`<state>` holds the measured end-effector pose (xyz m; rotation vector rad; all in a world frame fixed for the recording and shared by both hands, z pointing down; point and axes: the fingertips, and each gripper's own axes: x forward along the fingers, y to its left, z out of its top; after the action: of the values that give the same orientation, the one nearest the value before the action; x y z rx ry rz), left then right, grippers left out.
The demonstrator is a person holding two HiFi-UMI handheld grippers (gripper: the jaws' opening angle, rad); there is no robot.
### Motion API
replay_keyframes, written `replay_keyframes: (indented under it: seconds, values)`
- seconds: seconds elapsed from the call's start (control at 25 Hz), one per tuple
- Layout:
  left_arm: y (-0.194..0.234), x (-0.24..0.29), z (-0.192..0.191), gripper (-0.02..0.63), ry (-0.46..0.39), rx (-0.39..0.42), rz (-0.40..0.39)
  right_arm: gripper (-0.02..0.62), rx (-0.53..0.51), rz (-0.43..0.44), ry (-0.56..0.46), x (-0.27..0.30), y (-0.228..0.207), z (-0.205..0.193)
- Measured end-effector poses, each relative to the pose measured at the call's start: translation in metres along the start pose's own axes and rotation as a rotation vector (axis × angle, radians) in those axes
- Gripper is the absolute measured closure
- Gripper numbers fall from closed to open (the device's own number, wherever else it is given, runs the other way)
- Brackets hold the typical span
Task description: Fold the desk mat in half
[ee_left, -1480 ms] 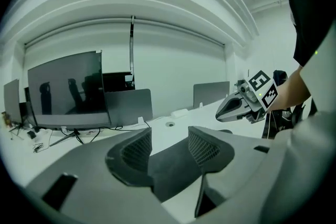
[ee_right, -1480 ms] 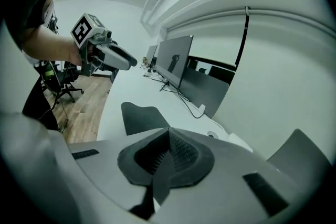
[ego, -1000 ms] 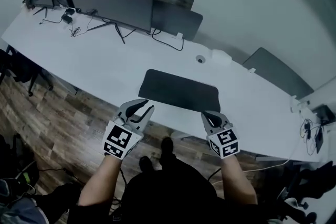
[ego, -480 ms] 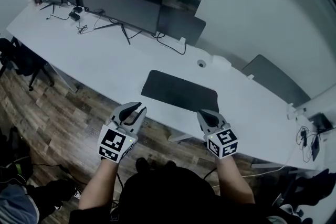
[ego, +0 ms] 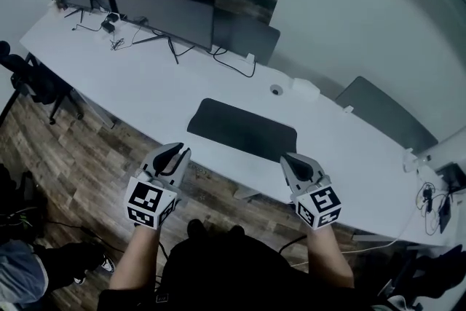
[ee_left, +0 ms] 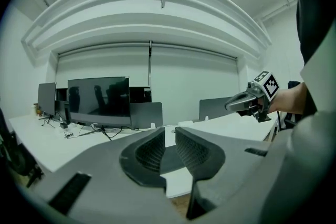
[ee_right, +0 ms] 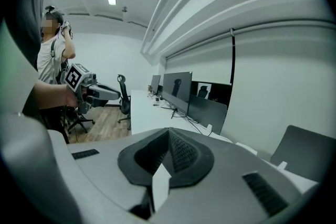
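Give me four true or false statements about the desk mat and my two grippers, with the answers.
1. The desk mat lies flat and unfolded on the desk. True.
2. The left gripper grips the mat's near edge. False: its jaws stand slightly apart with nothing between them, short of the mat.
3. The right gripper is shut and holds nothing. True.
4. The mat is white. False: it is dark, lying on a white desk.

On the desk (ego: 138,95), close to its near edge: desk mat (ego: 242,130). Behind it, far left: monitors (ego: 162,6). Off the near edge, over floor (ego: 95,156): left gripper (ego: 178,150) near the mat's left end, right gripper (ego: 288,157) near its right.
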<state>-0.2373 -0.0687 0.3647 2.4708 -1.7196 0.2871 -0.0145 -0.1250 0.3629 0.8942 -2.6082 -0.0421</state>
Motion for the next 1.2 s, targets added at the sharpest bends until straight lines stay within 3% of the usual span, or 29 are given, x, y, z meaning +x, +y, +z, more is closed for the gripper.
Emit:
replay_keyframes:
  seconds: [0.52, 0.76, 0.92, 1.2]
  values:
    - [-0.074, 0.055, 0.035, 0.555, 0.022, 0.015, -0.043, 0.595, 0.136, -0.107, -0.172, -0.088, -0.086, -0.016]
    - [-0.079, 0.054, 0.036, 0.557, 0.053, 0.065, -0.058, 0.594, 0.175, -0.118, -0.216, -0.092, -0.085, -0.013]
    - [-0.070, 0.050, 0.043, 0.557, 0.022, 0.077, -0.034, 0.595, 0.168, -0.102, -0.239, -0.089, -0.076, -0.001]
    - [-0.063, 0.053, 0.049, 0.557, -0.026, 0.029, -0.011, 0.595, 0.130, -0.099, -0.241, -0.083, -0.075, 0.014]
